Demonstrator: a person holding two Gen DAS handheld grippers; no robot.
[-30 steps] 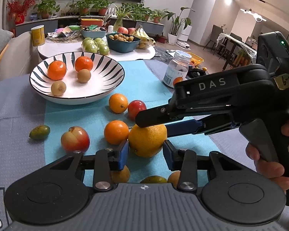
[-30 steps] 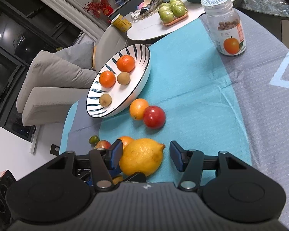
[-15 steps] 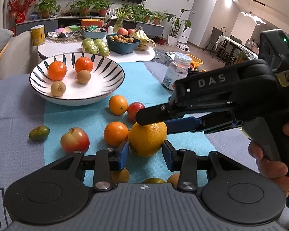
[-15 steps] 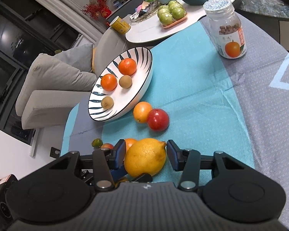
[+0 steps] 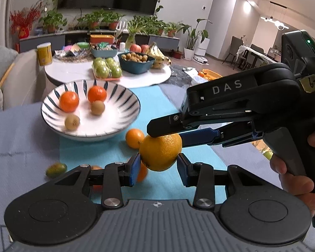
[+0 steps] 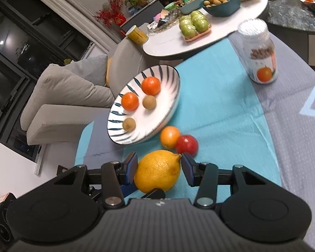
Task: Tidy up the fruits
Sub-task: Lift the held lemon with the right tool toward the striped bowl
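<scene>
A large yellow lemon (image 5: pixel 160 153) sits between the fingers of both grippers, lifted above the blue cloth. My left gripper (image 5: pixel 158 167) is shut on it from the sides. My right gripper (image 6: pixel 159 169) is shut on it too, crossing from the right in the left wrist view (image 5: pixel 199 132). The striped white bowl (image 5: pixel 119 117) ahead holds two oranges and two small brown fruits; it also shows in the right wrist view (image 6: pixel 170 113). An orange (image 6: pixel 169 137) and a red fruit (image 6: pixel 187 145) lie beside the bowl.
A small green fruit (image 5: pixel 55 169) and more oranges lie on the cloth at lower left. A jar with an orange label (image 6: pixel 260 63) stands at the right. A round white table (image 5: pixel 136 77) behind carries apples, a dark bowl and bananas.
Both grippers have risen with the lemon held between them, lifting it off the cloth and toward the bowl. The right gripper's fingers closed in on the lemon.
</scene>
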